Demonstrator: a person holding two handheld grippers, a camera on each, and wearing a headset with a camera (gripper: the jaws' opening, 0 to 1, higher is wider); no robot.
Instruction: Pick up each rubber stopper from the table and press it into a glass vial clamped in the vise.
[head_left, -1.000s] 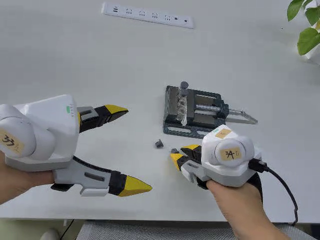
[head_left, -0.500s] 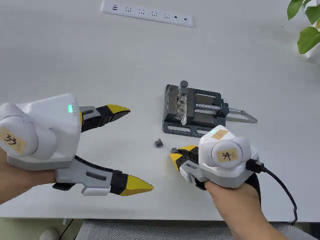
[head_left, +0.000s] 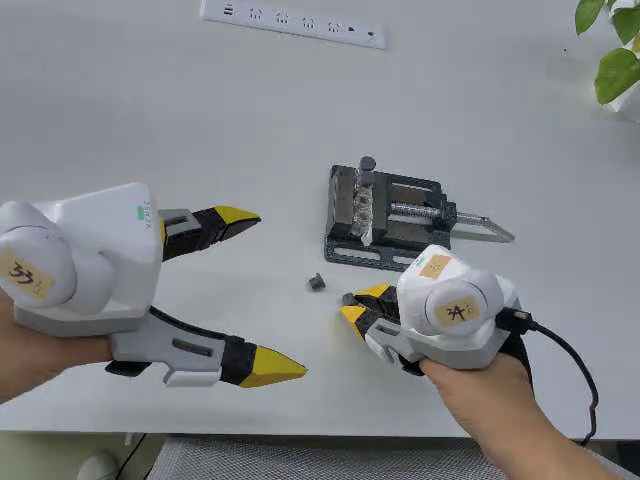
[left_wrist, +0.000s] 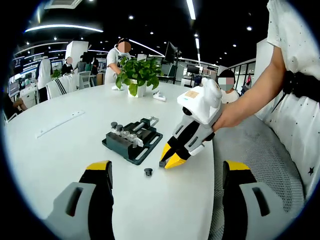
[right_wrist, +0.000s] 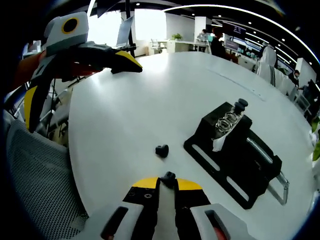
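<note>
Leftmost, the white, yellow-tipped left gripper (head_left: 272, 292) hovers spread wide. A small dark rubber stopper (head_left: 317, 283) lies on the white table (head_left: 150, 110); the right gripper (head_left: 360, 303) pinches a second stopper (right_wrist: 168, 176) near the dark metal vise (head_left: 400, 228) clamping clear glass vials (head_left: 365, 208).

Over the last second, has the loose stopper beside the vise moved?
No. The loose stopper keeps the same spot off the vise's front corner; the whole view merely shifted.

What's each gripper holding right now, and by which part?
The right gripper pinches a stopper by its sides, at the jaw tips, with one end poking out. The left gripper is open and holds nothing.
</note>
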